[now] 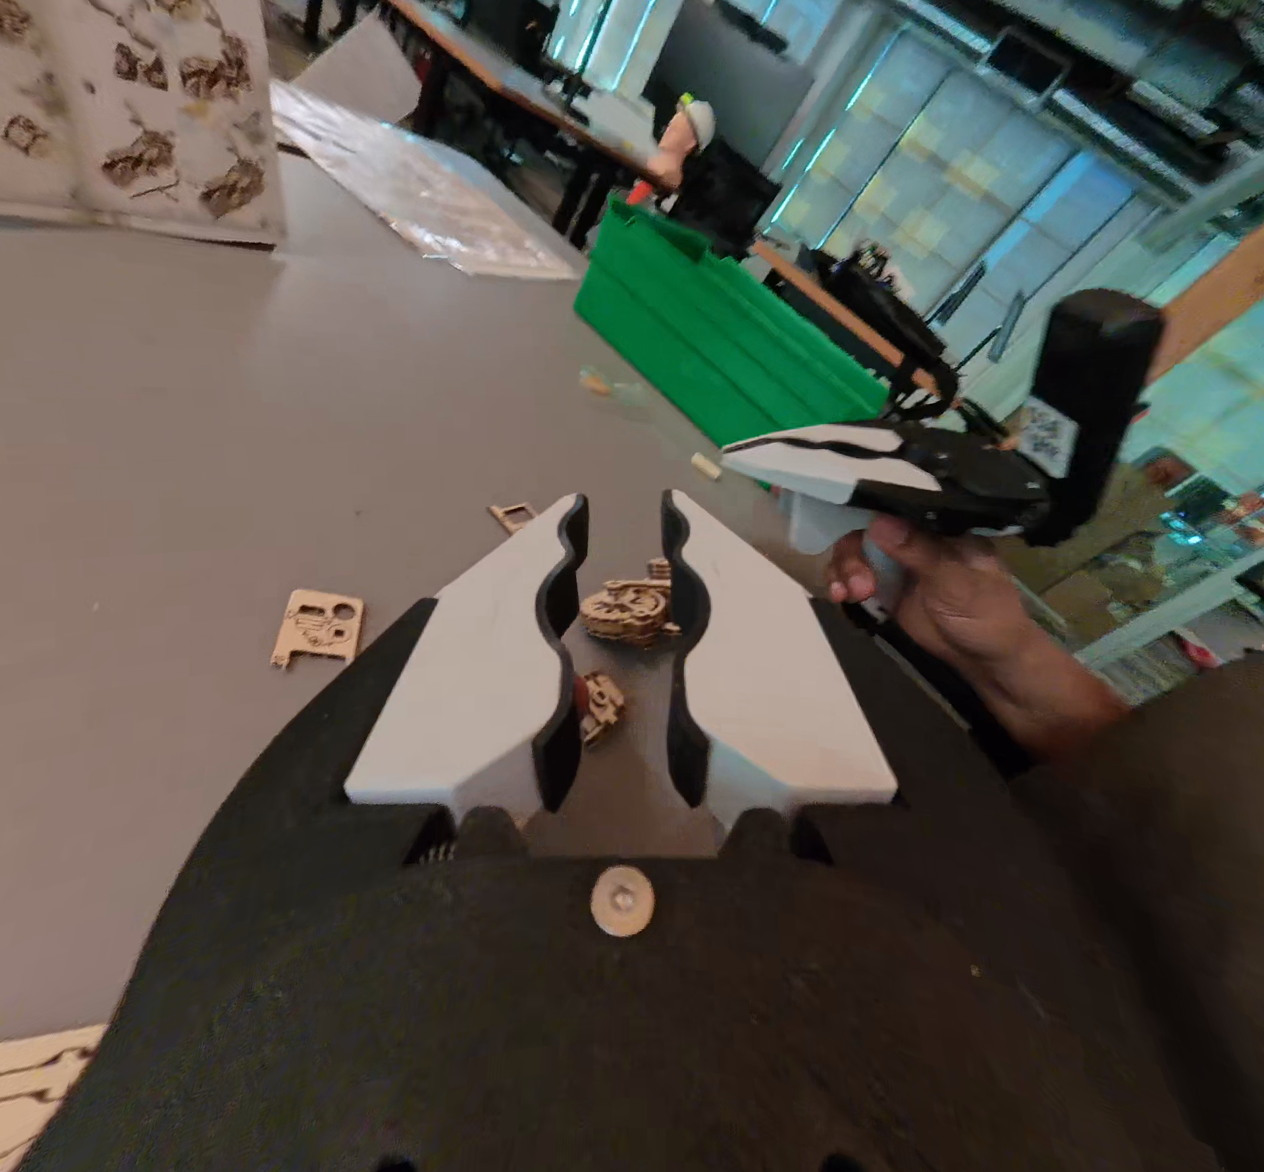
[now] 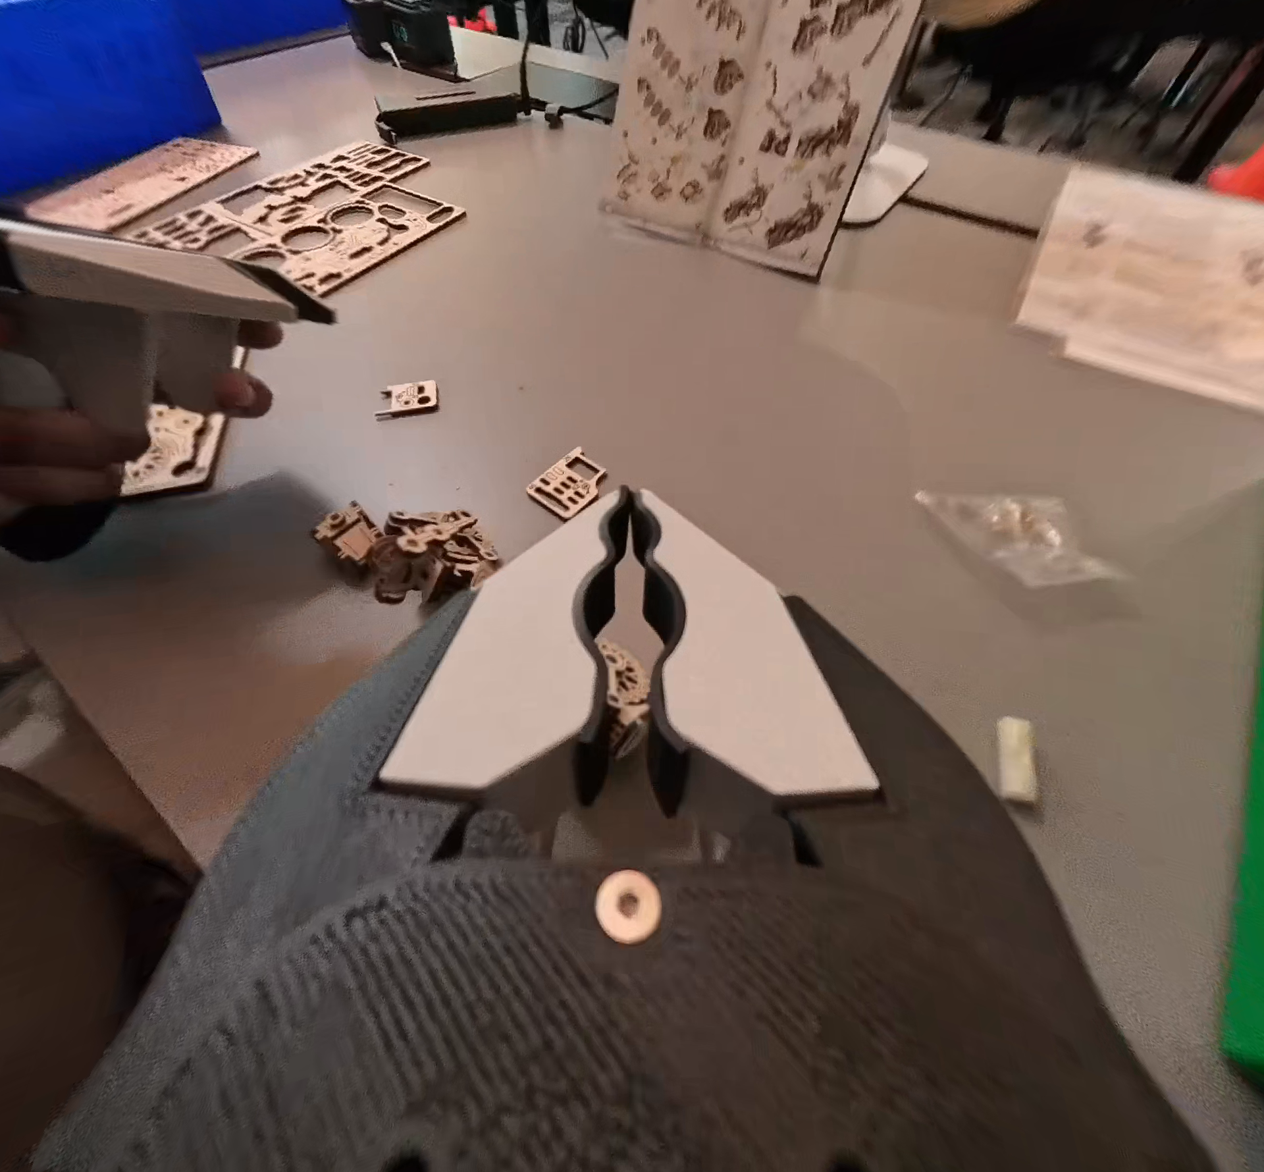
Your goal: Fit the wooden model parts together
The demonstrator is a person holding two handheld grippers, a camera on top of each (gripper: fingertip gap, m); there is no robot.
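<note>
My left gripper [image 1: 624,501] is open and empty, held above a partly built wooden model [image 1: 626,612] and a small wooden part [image 1: 600,708] on the grey table [image 1: 205,421]. A flat wooden piece [image 1: 318,626] lies to its left. My right gripper [image 2: 629,496] is shut, its tips touching, and hovers right of the model cluster [image 2: 427,554]. A wooden gear-like part [image 2: 626,694] shows in the gap behind its tips; I cannot tell whether it is gripped or lies below. Each gripper shows in the other's view: the right one [image 1: 728,449], the left one [image 2: 311,310].
A green bin [image 1: 718,345] stands at the far right. An instruction sheet stand [image 2: 773,92], cut wooden sheets [image 2: 301,215] and blue bins [image 2: 89,79] stand at the back. A flat slotted piece [image 2: 568,482], a plastic bag [image 2: 1005,537] and a cream block [image 2: 1016,763] lie nearby. Tip to tip, the grippers are about 12 cm apart. To the flat wooden piece [image 1: 318,626]: left tips about 10 cm, right tips about 20 cm. Seen from the right wrist view [image 2: 408,394] as well.
</note>
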